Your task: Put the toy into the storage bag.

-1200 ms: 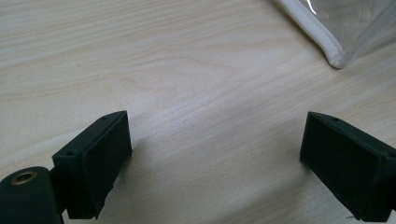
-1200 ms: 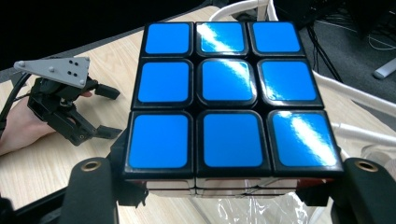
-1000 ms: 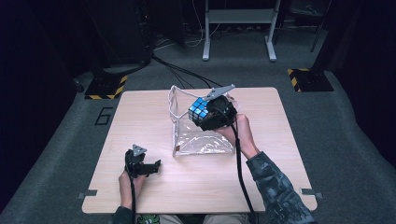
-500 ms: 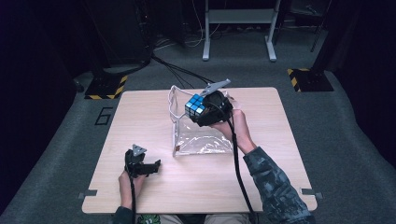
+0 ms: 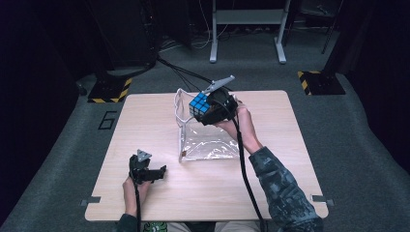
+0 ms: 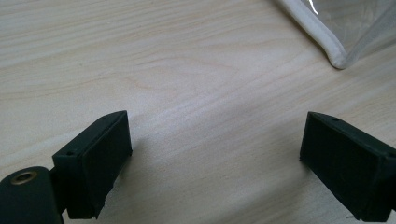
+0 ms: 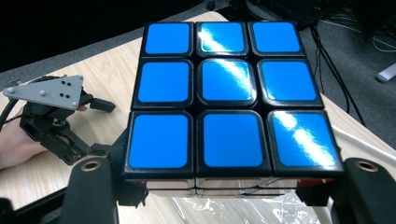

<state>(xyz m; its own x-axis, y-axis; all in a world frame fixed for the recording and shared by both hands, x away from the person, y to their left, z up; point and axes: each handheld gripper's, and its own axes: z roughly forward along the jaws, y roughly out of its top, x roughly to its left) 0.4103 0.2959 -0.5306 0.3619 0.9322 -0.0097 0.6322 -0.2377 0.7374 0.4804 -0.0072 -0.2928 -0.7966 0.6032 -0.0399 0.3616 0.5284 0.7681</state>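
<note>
Only a painted "6" [image 5: 107,119] marks the floor.

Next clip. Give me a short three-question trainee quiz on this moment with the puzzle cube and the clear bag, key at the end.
1. True or false: the right tool is clamped on the puzzle cube.
2. Where is the cube relative to the clear bag? A) lying inside it B) held above its open mouth C) on the table beside it
3. What is between the left tool jaws?

Key
1. True; both jaws press its sides in the right gripper view.
2. B
3. Nothing; the jaws stand apart over bare wooden table, near the bag's white-edged corner.
</note>
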